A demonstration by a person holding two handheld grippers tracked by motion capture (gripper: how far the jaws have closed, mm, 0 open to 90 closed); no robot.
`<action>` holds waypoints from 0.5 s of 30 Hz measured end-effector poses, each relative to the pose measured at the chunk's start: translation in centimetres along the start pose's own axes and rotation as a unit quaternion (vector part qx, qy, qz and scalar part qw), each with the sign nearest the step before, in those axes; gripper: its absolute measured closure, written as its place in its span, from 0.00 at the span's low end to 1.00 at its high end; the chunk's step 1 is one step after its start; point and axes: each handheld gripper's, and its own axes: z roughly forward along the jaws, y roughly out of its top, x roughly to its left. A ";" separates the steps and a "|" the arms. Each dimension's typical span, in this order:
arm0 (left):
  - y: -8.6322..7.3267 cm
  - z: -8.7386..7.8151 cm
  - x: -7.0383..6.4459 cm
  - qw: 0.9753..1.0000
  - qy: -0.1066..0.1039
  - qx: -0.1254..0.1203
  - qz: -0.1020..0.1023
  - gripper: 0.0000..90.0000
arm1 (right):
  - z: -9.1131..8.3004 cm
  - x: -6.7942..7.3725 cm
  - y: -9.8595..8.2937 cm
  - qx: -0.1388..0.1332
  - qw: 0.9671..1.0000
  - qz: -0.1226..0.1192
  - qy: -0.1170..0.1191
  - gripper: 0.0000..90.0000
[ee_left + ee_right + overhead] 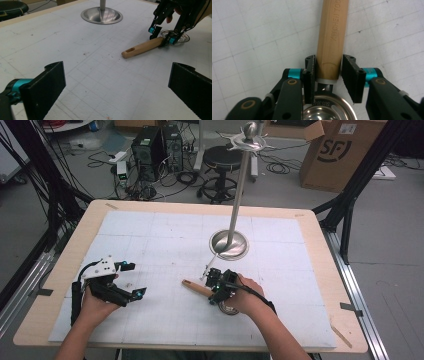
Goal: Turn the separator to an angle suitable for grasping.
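The right gripper (327, 72) clamps the ladle's wooden handle (332, 37) beside its steel bowl (325, 111), just short of the metal stand's base (229, 244). The left gripper (131, 280) gapes wide, well apart from the stand.

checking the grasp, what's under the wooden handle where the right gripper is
The white gridded mat lies under the wooden handle. The right gripper straddles its metal end; whether the handle rests on the mat there is hidden.

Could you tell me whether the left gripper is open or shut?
Open: the left gripper has its jaws set far apart over bare mat, holding nothing.
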 end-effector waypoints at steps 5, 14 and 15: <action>0.0 0.0 -0.2 1.000 -0.002 0.002 0.001 0.02 | 0.0 -0.1 -0.1 -0.001 1.000 0.011 0.003 0.75; -0.2 -0.1 0.0 1.000 0.000 0.005 -0.002 0.02 | -0.1 0.2 0.0 -0.005 1.000 -0.015 -0.008 0.76; -0.2 -0.1 0.0 1.000 0.000 0.005 -0.002 0.02 | -0.1 0.2 0.0 -0.009 1.000 -0.018 -0.008 0.77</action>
